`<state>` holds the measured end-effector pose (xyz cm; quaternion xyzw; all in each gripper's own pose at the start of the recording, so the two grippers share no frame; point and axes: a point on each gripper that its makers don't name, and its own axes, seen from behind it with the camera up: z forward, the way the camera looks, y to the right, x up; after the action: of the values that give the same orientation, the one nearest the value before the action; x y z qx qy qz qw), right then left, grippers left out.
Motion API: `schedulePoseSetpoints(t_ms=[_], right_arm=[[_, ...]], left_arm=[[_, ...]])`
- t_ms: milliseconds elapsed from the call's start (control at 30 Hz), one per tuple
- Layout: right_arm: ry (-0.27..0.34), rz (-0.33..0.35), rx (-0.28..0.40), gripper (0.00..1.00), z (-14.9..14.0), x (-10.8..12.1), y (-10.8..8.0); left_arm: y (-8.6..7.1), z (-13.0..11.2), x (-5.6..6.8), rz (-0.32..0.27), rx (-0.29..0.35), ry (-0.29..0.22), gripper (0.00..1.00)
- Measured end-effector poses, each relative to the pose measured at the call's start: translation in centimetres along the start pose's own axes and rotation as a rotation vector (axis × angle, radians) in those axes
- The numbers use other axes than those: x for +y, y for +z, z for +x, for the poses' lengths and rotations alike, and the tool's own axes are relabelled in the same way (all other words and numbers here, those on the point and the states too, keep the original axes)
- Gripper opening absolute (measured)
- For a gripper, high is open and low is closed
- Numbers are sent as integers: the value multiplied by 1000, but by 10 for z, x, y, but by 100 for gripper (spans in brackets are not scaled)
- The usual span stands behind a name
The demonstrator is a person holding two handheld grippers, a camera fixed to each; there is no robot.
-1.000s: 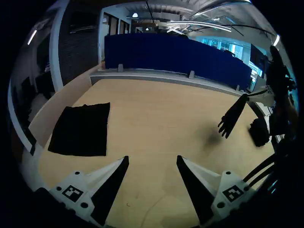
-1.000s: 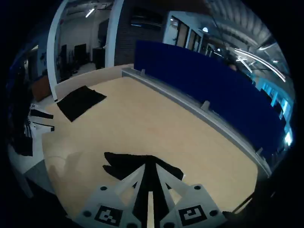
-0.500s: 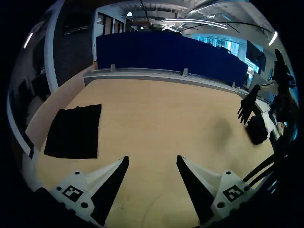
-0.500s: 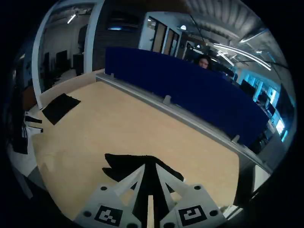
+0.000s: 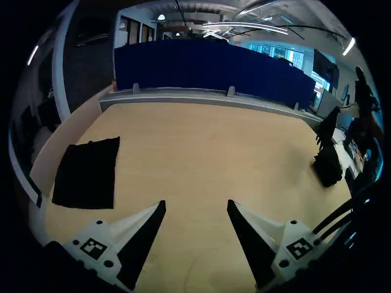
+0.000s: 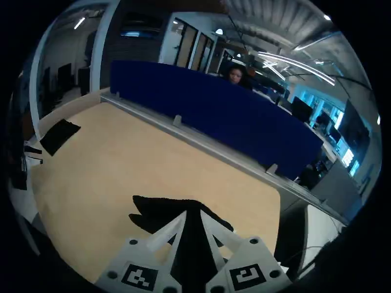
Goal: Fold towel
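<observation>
While the table [image 5: 205, 146] holds one folded towel [image 5: 85, 173] flat at its left edge, seemingly finished, a loose towel [image 6: 156, 215] hangs bunched over its right side, pinched in the right gripper [image 6: 193, 215], folding not begun. The left gripper [image 5: 196, 201] gapes wide, empty.

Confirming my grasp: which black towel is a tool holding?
The crumpled black cloth towel pinched in the right tool; the flat rectangular black towel lies spread on the wooden table, ungripped.
</observation>
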<state>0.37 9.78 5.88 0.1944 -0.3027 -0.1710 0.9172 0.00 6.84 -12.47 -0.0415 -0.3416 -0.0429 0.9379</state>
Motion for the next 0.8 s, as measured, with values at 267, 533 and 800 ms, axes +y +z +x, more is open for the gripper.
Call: schedulePoseSetpoints(t_ms=[267, 533, 800], right_arm=[[9, -14, -15, 4, -11, 31, 7], [22, -14, -34, 4, -25, 39, 13], [48, -13, -61, 4, -52, 38, 3]], left_arm=[[4, 2, 10, -1, -8, 10, 93], [5, 0, 18, -2, -15, 17, 93], [7, -1, 24, -9, -21, 28, 93]])
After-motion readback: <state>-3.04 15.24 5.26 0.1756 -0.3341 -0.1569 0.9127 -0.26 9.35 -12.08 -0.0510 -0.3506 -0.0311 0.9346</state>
